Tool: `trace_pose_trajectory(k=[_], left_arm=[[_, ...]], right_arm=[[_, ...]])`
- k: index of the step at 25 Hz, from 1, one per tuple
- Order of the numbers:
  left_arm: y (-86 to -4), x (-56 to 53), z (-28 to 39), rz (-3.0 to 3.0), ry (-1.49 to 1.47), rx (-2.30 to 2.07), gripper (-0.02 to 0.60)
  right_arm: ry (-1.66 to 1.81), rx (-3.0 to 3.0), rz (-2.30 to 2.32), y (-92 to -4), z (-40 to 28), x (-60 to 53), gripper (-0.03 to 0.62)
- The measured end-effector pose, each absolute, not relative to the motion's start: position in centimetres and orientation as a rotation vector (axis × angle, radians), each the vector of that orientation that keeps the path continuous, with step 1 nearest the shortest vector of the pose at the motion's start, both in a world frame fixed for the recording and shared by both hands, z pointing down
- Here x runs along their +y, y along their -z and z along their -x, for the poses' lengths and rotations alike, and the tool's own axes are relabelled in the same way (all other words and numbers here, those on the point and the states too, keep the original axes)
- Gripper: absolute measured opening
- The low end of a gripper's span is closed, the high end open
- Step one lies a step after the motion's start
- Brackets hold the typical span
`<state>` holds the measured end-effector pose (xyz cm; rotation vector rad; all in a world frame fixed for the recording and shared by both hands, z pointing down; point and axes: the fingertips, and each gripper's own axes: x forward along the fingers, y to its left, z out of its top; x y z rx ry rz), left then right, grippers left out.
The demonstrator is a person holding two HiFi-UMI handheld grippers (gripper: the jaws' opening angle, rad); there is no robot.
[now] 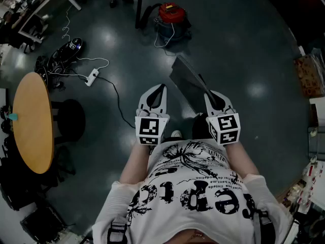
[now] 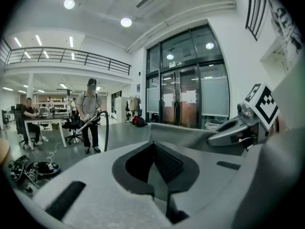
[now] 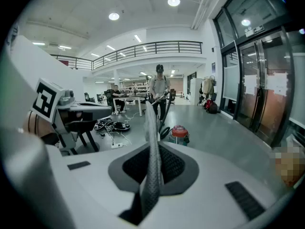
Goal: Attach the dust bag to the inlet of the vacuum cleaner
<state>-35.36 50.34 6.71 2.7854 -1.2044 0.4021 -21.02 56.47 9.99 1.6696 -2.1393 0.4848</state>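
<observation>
Jutting from the right hand-held gripper (image 1: pixel 212 99) is the dust bag (image 1: pixel 184 78).

My left gripper (image 1: pixel 155 91) sits at about 11 o'clock from my chest and my right gripper (image 1: pixel 213 98) at about 1 o'clock, side by side and tipped a little downward. The left's fingers (image 2: pixel 167 163) are pressed together with nothing between them. The right's fingers (image 3: pixel 174 163) are clamped on the dust bag (image 3: pixel 152 171). My left forearm (image 1: pixel 133 162) and right forearm (image 1: pixel 242 159) reach forward, bare.
</observation>
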Motion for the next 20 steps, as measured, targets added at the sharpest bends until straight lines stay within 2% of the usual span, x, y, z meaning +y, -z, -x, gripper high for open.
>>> trace_pose_trajectory(k=[6,10,14,20], left_arm=[[-8.0,45.4,30.4,-2.760,-0.436,-1.264,0.003],[-7.5,40.8,24.4,-2.763,-0.464,-1.302,0.003],[-5.4,35.9,18.1,-2.786,-0.394,-1.412,0.003],[-7.0,30.8,12.8,-2.655,-0.351,-1.480,0.003]], right_arm=[[-0.475,-2.173,-1.645,-11.1,15.1,51.1,0.025],[-0.468,-2.206,-1.566,-10.7,9.9,46.3,0.025],[-0.392,-2.245,-1.464,-10.6,3.8,41.7,0.025],[-0.362,-2.223,-1.409,-10.4,-3.7,35.7,0.025]])
